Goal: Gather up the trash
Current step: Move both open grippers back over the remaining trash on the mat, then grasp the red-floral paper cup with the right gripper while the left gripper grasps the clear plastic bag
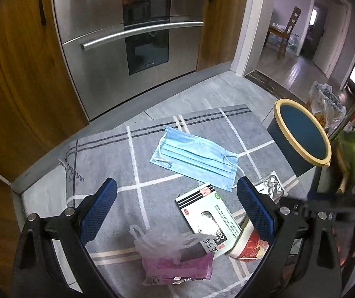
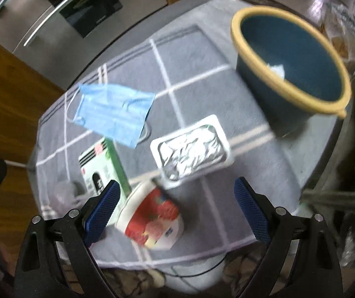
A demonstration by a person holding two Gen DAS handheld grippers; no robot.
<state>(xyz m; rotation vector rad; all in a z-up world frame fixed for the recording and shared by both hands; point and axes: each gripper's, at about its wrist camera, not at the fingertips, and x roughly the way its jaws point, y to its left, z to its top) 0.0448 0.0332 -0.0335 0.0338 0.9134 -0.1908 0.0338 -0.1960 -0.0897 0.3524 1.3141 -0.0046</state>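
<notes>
Both tongs spread, empty: left gripper (image 1: 176, 208) over bag (image 1: 163, 244) and box (image 1: 207, 217); right gripper (image 2: 177, 206) above cup (image 2: 152, 219).

Risks: cup lies tipped, may roll off pads; mask (image 2: 114, 110) loops could snag.

Count on cloth (image 2: 202, 57): one mask, box, cup, foil tray (image 2: 192, 150), bag. One bin (image 2: 289, 57), near-empty.

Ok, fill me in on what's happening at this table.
A person is clearing trash off a grey checked cloth with a claw in each hand. Both the left claw and the right claw are open and empty. A blue face mask, a medicine box, a foil tray, a paper cup and a pink packet lie loose. The bin holds one pale scrap.
</notes>
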